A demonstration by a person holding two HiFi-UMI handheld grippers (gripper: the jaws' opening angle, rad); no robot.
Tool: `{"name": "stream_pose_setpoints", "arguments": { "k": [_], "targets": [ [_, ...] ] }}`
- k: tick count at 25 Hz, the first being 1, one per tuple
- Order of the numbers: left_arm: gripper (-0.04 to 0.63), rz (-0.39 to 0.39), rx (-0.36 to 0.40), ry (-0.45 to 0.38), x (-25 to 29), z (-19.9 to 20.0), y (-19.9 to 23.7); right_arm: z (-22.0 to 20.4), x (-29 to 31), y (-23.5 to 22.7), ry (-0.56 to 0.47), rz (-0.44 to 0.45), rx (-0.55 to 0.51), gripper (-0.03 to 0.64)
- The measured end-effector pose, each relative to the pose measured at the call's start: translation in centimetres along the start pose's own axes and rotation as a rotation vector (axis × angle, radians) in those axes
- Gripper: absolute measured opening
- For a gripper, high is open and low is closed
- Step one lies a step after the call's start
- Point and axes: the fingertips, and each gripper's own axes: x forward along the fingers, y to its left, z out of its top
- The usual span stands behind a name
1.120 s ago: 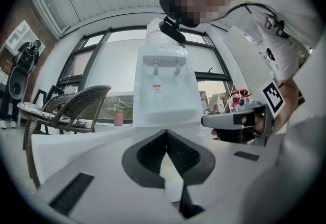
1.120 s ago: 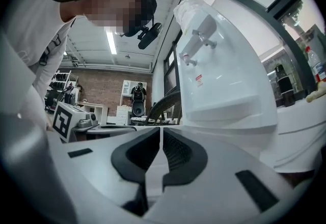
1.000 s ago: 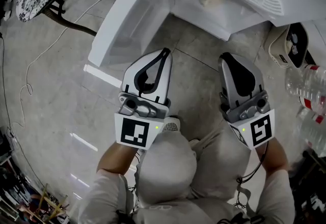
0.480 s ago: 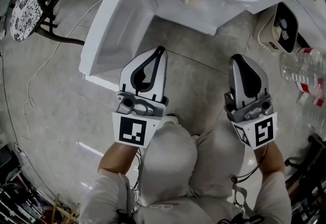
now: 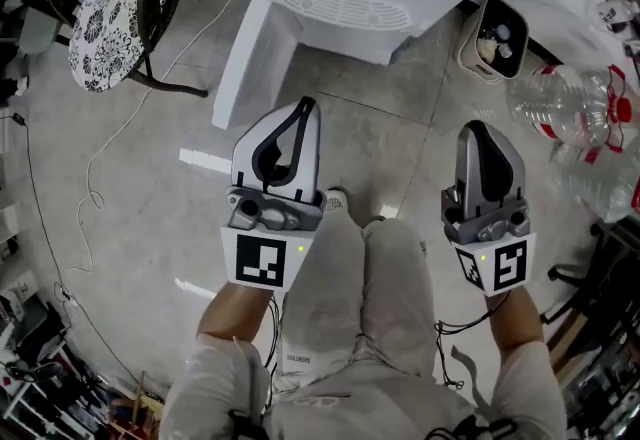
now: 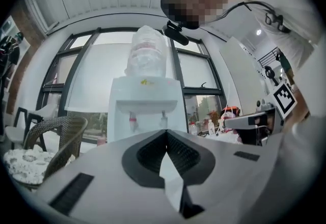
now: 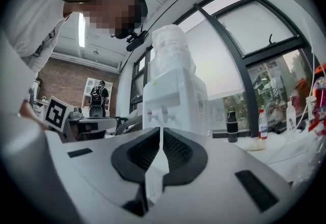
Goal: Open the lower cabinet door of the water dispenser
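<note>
The white water dispenser [image 5: 340,3] stands at the top of the head view, seen from above, its lower cabinet door [image 5: 240,68] swung out to the left. My left gripper [image 5: 306,106] is held level in front of it, shut and holding nothing, a short way back from the door's edge. The right gripper [image 5: 478,128] is also shut and empty, further right over the floor. In the left gripper view the dispenser [image 6: 145,111] with its bottle [image 6: 146,57] rises beyond the left gripper [image 6: 165,132]. The right gripper view shows the dispenser [image 7: 173,101] past the right gripper [image 7: 161,129].
A chair with a patterned cushion [image 5: 120,13] stands at the upper left, and a cable [image 5: 95,188] trails over the floor below it. Right of the dispenser are a small beige appliance [image 5: 497,38] and empty water bottles [image 5: 570,103]. The person's legs [image 5: 360,298] fill the space between the grippers.
Both grippers and the head camera have risen. The open cabinet's inside has dropped out of sight, and the dispenser now shows from above. Both jaws stayed shut.
</note>
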Motion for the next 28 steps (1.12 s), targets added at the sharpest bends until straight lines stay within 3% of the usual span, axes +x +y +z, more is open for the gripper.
{"name": "stream_pose_setpoints", "arguments": {
  "k": [6, 11, 16, 22, 28],
  "targets": [
    [0.002, -0.017, -0.014, -0.003, -0.1, 17.4, -0.3, 17.3, -3.1, 1.1, 0.014, -0.082, -0.01, 0.031],
    [0.002, -0.03, -0.04, 0.007, -0.5, 32.4, -1.1, 31.6, -6.8, 1.0, 0.022, -0.175, 0.041, 0.031],
    [0.002, -0.062, -0.045, -0.016, -1.8, 44.6, -1.4, 42.7, -9.6, 2.8, 0.012, -0.199, 0.028, 0.031],
    [0.002, -0.051, -0.019, -0.068, -3.0, 50.9, -1.3, 50.1, -13.2, 4.0, -0.052, -0.246, -0.016, 0.03],
    [0.002, -0.068, -0.038, -0.103, -4.2, 52.7, -2.5, 52.2, -16.0, 4.9, -0.07, -0.283, -0.029, 0.03]
  ]
}}
